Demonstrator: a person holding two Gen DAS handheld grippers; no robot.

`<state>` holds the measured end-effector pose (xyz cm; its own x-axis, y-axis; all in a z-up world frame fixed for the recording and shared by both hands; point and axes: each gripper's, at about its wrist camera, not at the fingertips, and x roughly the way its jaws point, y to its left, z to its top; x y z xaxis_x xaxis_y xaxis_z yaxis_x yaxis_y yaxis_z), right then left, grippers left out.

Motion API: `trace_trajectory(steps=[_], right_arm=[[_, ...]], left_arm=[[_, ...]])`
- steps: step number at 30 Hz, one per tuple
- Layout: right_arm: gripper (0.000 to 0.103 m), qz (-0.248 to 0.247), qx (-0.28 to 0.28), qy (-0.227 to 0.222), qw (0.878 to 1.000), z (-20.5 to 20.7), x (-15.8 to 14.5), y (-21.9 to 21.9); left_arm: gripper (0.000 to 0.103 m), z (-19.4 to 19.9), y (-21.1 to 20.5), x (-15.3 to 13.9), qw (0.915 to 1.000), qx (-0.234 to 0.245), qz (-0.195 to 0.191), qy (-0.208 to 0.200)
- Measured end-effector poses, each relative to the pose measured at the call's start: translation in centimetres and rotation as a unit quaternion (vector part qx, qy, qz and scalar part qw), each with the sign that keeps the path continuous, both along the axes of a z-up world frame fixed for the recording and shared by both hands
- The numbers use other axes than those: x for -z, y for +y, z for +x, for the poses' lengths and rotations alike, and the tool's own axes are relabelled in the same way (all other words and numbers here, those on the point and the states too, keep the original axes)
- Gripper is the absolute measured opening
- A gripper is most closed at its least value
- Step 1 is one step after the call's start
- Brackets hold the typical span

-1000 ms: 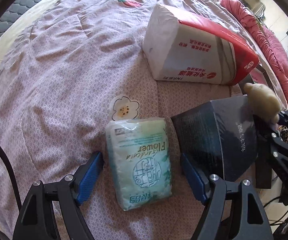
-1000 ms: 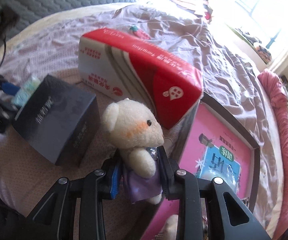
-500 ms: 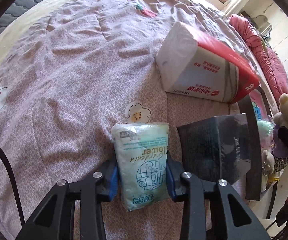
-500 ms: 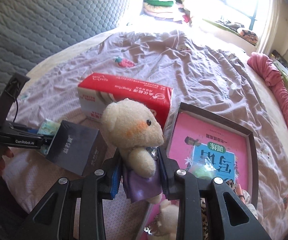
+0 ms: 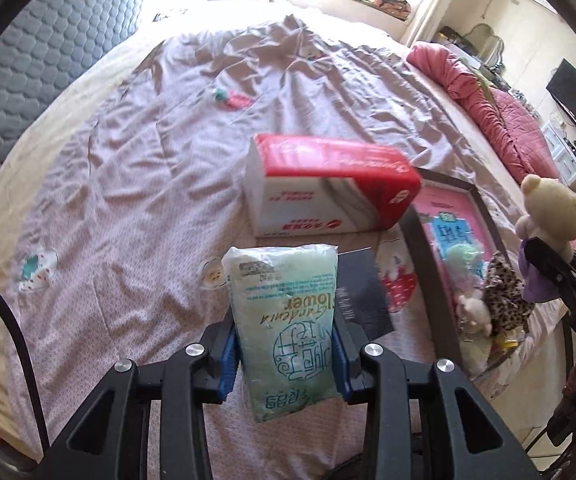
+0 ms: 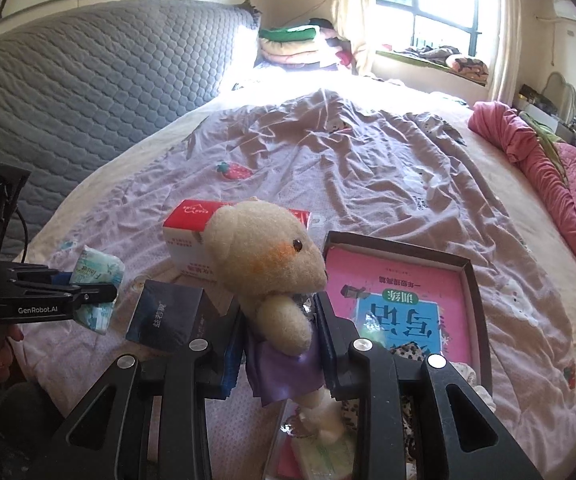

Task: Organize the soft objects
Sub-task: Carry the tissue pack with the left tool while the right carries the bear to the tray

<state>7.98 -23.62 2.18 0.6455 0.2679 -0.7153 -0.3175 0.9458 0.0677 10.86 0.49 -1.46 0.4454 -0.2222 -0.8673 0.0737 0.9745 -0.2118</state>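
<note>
A green tissue pack (image 5: 288,328) sits clamped between the blue pads of the left gripper (image 5: 286,354) at lower centre of the left wrist view, lifted clear of the bedspread (image 5: 136,168), while the right gripper (image 6: 282,350) squeezes a cream teddy bear (image 6: 272,256) by its purple skirt at centre of the right wrist view. Both soft items look bound for the dark-rimmed tray (image 6: 474,304) at right, where other small soft things already lie over a pink book (image 6: 400,300). Done well, each item should travel high enough to clear the tray's rim and the red tissue box (image 5: 328,184), with the bear going in first since it hangs nearest, and neither grip easing until its load rests inside. The near end of the tray is cut off by gripper arms in both views, so free space there cannot be judged; a black box (image 6: 168,316) is largely hidden behind the pack in the left view.
</note>
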Motion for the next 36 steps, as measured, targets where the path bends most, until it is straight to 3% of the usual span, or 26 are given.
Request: trace_trajectory(steps=[7, 16, 25, 36], right_arm=[[0.034, 0.021, 0.033, -0.011, 0.999, -1.5, -1.8, -3.3], [0.034, 0.042, 0.094, -0.012, 0.995, -3.3, -2.7, -9.4], [0.034, 0.054, 0.154, -0.016, 0.986, -5.1, -3.0, -15.2], [0.033, 0.054, 0.194, 0.002, 0.98, -6.1, -1.7, -18.5]], left_arm=[[0.038, -1.1, -3.3, -3.6, 0.9991, 0.026, 0.01, -0.032], [0.038, -1.9, -8.8, -5.6, 0.9961, 0.072, 0.012, -0.05], [0.038, -2.9, -13.9, -6.3, 0.9905, 0.124, 0.019, -0.057], [0.038, -4.1, -19.1, -6.2, 0.9821, 0.178, 0.017, -0.057]])
